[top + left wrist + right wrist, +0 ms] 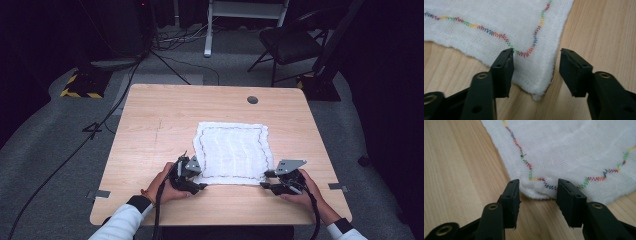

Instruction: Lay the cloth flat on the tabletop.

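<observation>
A white cloth (232,152) with a zigzag border stitched in many colours lies flat on the wooden table (160,115). My left gripper (201,179) sits at the cloth's near left corner. In the left gripper view the jaws (537,53) stand apart on either side of that corner of the cloth (499,20), not pressing on it. My right gripper (265,180) sits at the near right corner. In the right gripper view its jaws (538,183) are also apart, with the slightly curled corner of the cloth (574,150) just beyond their tips.
A round cable hole (252,99) lies near the table's far edge. Tape strips (102,194) mark the table's left and right edges. On the floor beyond are a black chair (290,42), a white frame leg (207,35) and cables.
</observation>
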Motion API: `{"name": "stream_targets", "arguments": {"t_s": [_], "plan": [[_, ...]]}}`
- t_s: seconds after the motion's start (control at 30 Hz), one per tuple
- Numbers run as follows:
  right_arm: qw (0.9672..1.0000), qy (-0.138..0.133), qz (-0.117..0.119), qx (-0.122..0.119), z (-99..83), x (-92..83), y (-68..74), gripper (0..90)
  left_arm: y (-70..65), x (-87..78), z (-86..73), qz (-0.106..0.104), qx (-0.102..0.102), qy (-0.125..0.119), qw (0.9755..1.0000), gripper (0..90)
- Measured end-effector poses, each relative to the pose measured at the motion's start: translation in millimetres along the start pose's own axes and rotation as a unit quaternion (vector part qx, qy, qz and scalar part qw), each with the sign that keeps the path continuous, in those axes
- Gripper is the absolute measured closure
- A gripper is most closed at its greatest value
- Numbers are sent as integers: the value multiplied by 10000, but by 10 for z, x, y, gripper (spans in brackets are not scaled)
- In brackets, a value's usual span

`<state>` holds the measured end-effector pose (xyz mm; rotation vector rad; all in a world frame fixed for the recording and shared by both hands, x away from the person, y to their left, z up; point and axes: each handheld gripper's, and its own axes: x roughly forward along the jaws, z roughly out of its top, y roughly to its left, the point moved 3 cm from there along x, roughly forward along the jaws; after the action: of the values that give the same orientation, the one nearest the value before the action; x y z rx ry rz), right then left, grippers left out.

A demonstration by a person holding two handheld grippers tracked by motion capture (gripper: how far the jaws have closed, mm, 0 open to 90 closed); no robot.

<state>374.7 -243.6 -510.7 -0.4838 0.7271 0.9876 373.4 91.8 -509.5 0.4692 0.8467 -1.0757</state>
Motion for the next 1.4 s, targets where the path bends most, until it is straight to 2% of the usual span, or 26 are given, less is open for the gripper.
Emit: {"name": "stream_targets", "arguments": {"t_s": [0.07, 0.17, 0.2, 0.23, 0.27, 0.33, 0.43, 0.5, 0.6, 0.7, 0.77, 0.87, 0.93, 1.07, 1.13, 1.17, 1.23, 1.3, 1.33, 1.4], "plan": [[10000, -8, -37, -27, 4, 6, -20, 572, 36, -10, -13, -18, -25, -36, 10000, 541], [9998, 4, -165, -70, 10, 12, -38, 692, 69, -20, -11, -5, 56, -39, 10000, 652], [9997, 26, -232, -100, 18, 16, -43, 751, 75, -23, -3, 16, 113, -12, 9999, 695], [9995, 39, -282, -139, 34, 16, -54, 848, 76, -28, 5, 69, 152, -25, 9999, 762], [9994, 15, -318, -165, 53, 7, -64, 894, 80, -31, 10, 72, 184, -36, 9998, 793], [9991, -81, -376, -185, 101, -24, -91, 900, 108, -72, 36, 76, 244, -105, 9996, 835], [9985, -292, -451, -87, 208, -79, -161, 900, 168, -138, 79, 69, 198, -309, 9993, 856], [9982, -310, -504, -76, 276, -73, -204, 900, 218, -174, 104, 41, 133, -425, 9990, 861], [9981, -303, -540, -74, 327, -41, -232, 900, 250, -189, 110, 150, 130, -395, 9990, 864], [9982, -165, -567, -75, 293, -39, -241, 873, 287, -209, 74, 293, 152, -272, 9991, 866], [9989, -204, -428, -4, 237, -76, -244, 819, 317, -226, 29, 329, 72, -190, 9993, 867], [9995, -185, -243, -75, 177, -99, -217, 753, 339, -231, -72, 369, 69, 36, 9993, 868], [9998, -67, -149, -74, 161, -50, -200, 685, 355, -226, -103, 382, 31, 71, 9992, 867], [9995, 80, -296, -96, 192, 74, -234, 636, 365, -212, -86, 396, 55, 42, 9992, 867], [9994, 134, -298, -106, 198, 118, -250, 677, 381, -196, -87, 369, 52, -5, 9993, 867], [9994, 97, -291, -128, 205, 133, -261, 769, 389, -197, -84, 363, 64, -17, 9993, 867], [9989, 134, -427, -170, 225, 143, -284, 849, 407, -225, -62, 405, 69, -112, 9991, 867], [9986, 137, -489, -164, 261, 146, -309, 860, 413, -265, -29, 421, 7, -294, 9987, 868], [9987, 90, -502, -76, 322, 131, -346, 860, 427, -291, -11, 477, 47, -360, 9982, 868], [9984, 5, -560, -34, 362, 117, -372, 858, 478, -317, 25, 573, -44, -467, 9973, 868]]}}
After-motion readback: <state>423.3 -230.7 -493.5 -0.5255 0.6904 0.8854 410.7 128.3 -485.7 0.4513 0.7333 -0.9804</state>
